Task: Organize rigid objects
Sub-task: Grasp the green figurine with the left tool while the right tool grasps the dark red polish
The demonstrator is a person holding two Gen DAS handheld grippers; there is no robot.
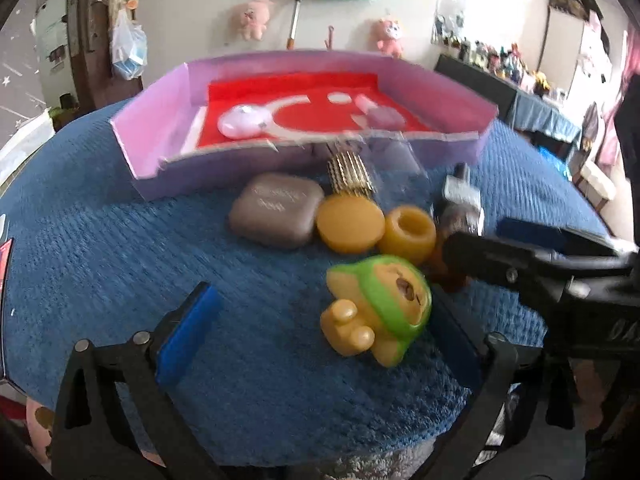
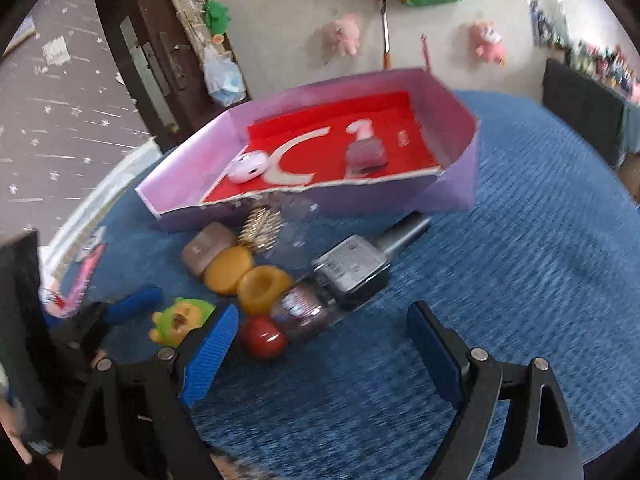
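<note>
While agape (both empty), left hand-held gripper (image 1: 320,336) flanks figurine (image 1: 378,308) — untouched

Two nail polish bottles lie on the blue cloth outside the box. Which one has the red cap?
The nail polish bottle with pinkish glitter, the one nearest the right gripper; its red cap points toward the camera. The darker bottle behind it has a silver cap.

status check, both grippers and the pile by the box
Left gripper open around the green-hooded toy, not clamped. Right gripper open, empty, behind the red-capped bottle. Pink box holds two items; path clear.
</note>
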